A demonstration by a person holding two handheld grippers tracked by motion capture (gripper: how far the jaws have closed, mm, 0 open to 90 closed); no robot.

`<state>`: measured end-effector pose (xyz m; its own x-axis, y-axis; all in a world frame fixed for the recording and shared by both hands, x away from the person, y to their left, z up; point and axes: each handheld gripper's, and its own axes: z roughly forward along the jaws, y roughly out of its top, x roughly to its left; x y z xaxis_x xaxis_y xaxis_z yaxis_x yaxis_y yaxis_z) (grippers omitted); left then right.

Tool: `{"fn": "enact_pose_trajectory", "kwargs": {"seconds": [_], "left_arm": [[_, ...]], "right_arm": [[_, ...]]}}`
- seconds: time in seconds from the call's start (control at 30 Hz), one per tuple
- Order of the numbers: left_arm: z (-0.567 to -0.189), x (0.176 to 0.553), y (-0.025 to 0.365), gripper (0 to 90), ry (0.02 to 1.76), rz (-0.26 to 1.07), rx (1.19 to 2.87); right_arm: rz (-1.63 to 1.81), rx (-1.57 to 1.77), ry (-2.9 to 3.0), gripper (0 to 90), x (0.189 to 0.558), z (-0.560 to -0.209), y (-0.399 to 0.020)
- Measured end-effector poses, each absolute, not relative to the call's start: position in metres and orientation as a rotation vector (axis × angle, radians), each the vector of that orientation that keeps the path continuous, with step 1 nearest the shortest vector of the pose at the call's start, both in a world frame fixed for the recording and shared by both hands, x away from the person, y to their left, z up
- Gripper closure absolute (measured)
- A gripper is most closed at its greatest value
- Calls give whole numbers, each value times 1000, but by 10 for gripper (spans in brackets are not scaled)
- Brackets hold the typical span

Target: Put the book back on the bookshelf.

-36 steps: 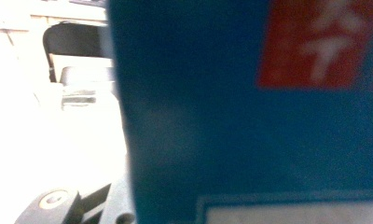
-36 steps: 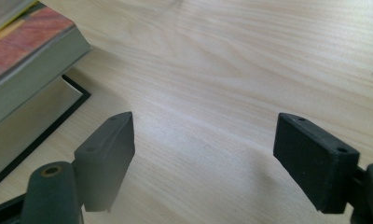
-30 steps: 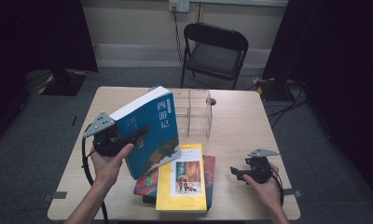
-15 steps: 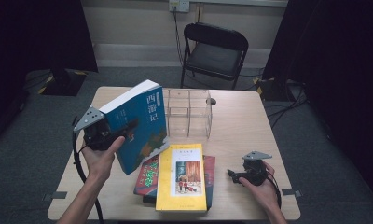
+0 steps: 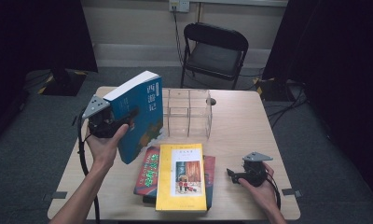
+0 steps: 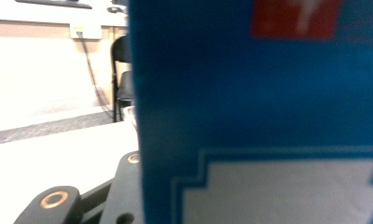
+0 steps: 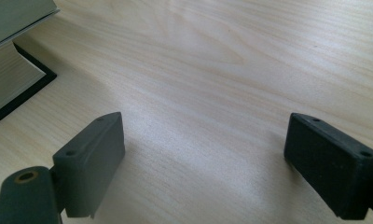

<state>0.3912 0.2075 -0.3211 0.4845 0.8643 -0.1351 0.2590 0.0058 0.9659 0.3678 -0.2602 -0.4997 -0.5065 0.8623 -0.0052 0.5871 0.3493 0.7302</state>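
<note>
A thick blue book (image 5: 140, 116) with a white-lettered spine hangs tilted above the table's left side, and my left gripper (image 5: 128, 116) is shut on its lower half. In the left gripper view the blue cover (image 6: 268, 116) stands close up, with one black finger (image 6: 124, 182) against its left edge and the other hidden behind it. My right gripper (image 5: 231, 175) rests low near the front right of the table, pointing left at the book stack. Its jaws (image 7: 203, 140) have just been opening and stand wide over bare wood, nothing between them.
A yellow book (image 5: 181, 177) lies on top of a red book (image 5: 148, 170) and a darker one at the table's front middle. A clear plastic divided box (image 5: 188, 112) stands at the back middle. A black folding chair (image 5: 215, 51) is behind the wooden table (image 5: 240, 121).
My left hand has carried the blue book a little to the left and up, and it stands more upright. The right hand has stayed almost in place.
</note>
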Motion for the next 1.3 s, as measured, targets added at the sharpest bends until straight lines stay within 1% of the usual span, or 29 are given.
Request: {"fn": "enact_pose_trajectory", "kwargs": {"seconds": [0.1,0.27,0.43,0.6,0.8,0.9,1.03,1.3], "left_arm": [[-325,398,203,619,1031,661,1516],[-329,411,197,620,1053,658,1508],[-330,422,188,619,1069,681,1516],[-333,427,180,620,1070,731,1524],[-337,437,176,620,1079,731,1513],[-343,443,174,619,1087,725,1509],[-351,448,169,619,1075,757,1507],[-374,450,164,619,1050,760,1559]], "right_arm": [[962,1272,2227,119,368,-500,-260],[963,1272,2227,119,368,-500,-260],[962,1272,2227,119,368,-500,-260],[962,1271,2227,120,368,-500,-260],[963,1271,2228,120,368,-500,-260],[963,1271,2228,120,368,-500,-260],[963,1271,2228,120,368,-500,-260],[962,1270,2227,120,368,-500,-260]]}}
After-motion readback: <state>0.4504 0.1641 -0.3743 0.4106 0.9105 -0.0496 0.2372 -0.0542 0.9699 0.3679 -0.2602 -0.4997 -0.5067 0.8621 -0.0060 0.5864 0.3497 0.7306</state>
